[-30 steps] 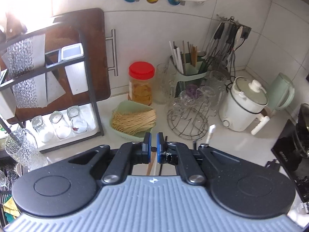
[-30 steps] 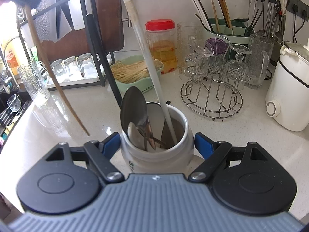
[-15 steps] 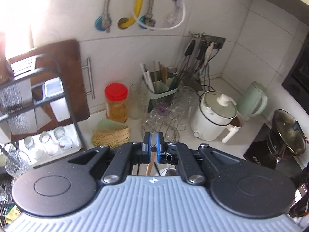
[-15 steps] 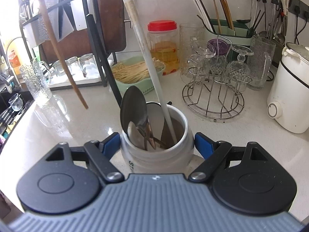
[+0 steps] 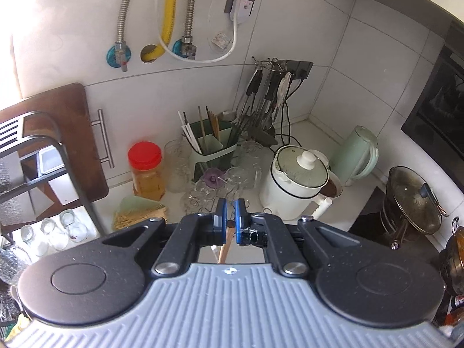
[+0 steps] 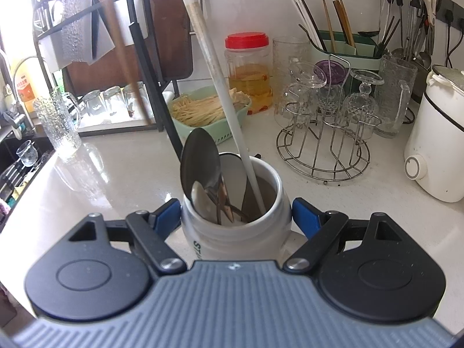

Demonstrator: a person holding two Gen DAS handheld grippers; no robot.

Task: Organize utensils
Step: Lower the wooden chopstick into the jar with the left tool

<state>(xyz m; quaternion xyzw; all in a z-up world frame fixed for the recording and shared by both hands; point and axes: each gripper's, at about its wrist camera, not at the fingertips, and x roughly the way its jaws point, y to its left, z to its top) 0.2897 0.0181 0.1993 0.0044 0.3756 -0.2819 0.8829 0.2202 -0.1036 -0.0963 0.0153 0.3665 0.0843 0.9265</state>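
A: Left-wrist view first. What does that claw have?

B: The left gripper (image 5: 229,220) has its blue pads almost pressed together, pinching a thin wooden stick (image 5: 224,249) that hangs down below them. Beyond the tips sits a white cooker (image 5: 293,185), and further back a green holder (image 5: 211,148) of chopsticks; a red-lidded jar (image 5: 146,171) is off to the left of the tips.

A: Does the stick show from the other side?

B: Faintly. In the right-wrist view a blurred brown stick (image 6: 120,49) hangs far up and to the left of the claw, in front of the black rack (image 6: 145,58).

A: And the right claw?

B: The right gripper (image 6: 236,217) is spread wide, its pads against both sides of a white crock (image 6: 232,237) standing on the counter (image 6: 377,203). The crock sits right between the fingers and holds a dark spoon (image 6: 200,165), a long white stick (image 6: 220,87) leaning up and away, and other utensils I cannot tell apart.

A: Ahead of it?

B: A wire glass stand (image 6: 324,145) to the right, a green basket (image 6: 208,116) of pale sticks straight ahead.
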